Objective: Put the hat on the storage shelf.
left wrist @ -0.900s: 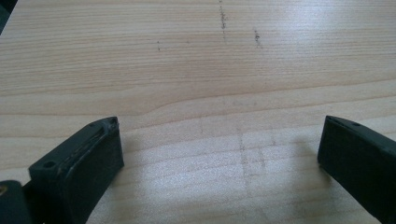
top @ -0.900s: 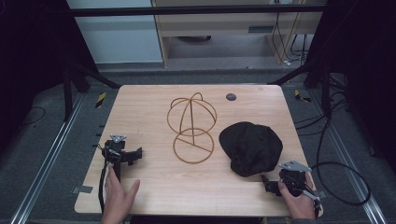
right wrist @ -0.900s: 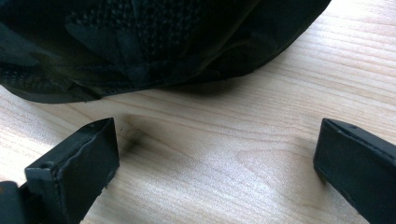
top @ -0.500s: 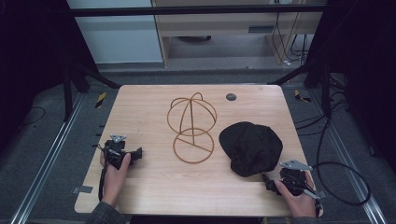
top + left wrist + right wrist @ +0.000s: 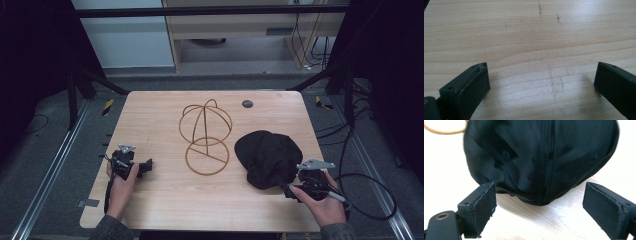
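A black cap (image 5: 269,157) lies on the right half of the wooden table (image 5: 165,200), and it looms just ahead of the right gripper (image 5: 539,202) in the right gripper view, black cap (image 5: 541,157). That right gripper (image 5: 289,189) sits at the cap's near edge, jaws wide open, nothing between them. A wire hat stand (image 5: 206,136) of thin brown hoops stands at the table's middle. The left gripper (image 5: 145,166) rests at the near left, held by a hand, jaws open over bare wood (image 5: 541,82).
A small dark round disc (image 5: 247,104) lies near the table's far edge. Cables (image 5: 370,195) trail off the right side. Metal frame rails run along both sides of the table, with a cabinet beyond the far edge.
The left hand has closed around the left gripper's handle. The right gripper has edged slightly toward the cap.
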A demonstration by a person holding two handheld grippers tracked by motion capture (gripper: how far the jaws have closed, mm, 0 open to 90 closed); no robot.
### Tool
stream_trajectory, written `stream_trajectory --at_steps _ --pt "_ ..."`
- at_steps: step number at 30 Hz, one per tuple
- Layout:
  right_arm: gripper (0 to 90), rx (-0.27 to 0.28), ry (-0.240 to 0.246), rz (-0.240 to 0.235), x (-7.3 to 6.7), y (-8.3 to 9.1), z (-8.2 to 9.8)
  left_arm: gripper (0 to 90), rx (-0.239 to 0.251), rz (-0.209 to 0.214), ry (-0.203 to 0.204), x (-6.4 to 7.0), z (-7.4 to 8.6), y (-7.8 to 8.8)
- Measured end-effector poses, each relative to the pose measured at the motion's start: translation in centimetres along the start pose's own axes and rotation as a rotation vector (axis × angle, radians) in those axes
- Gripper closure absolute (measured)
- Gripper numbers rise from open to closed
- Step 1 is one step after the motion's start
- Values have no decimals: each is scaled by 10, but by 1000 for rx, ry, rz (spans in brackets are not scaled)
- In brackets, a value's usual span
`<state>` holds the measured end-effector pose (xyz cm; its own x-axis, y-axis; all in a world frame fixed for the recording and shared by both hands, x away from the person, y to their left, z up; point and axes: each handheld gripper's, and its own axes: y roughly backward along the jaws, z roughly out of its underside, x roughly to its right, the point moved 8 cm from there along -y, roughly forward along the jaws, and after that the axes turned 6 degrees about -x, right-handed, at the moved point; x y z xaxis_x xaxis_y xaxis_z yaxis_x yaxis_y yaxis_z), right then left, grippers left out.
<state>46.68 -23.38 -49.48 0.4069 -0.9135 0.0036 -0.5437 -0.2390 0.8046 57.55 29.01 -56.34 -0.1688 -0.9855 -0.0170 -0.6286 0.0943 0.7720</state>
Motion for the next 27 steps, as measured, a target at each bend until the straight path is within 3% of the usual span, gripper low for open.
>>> stream_trajectory --at_steps 7,12,19,27 --pt "93 -26 41 -10 2 24 -28 0 0 -2 2 0 0 0" --pt "76 -45 62 -21 0 30 -51 0 0 -4 1 1 0 0" --pt "69 -74 81 -19 -4 26 -78 0 0 -2 2 2 0 0" --pt "75 -123 88 -17 0 6 -89 0 -1 -1 0 3 0 0"
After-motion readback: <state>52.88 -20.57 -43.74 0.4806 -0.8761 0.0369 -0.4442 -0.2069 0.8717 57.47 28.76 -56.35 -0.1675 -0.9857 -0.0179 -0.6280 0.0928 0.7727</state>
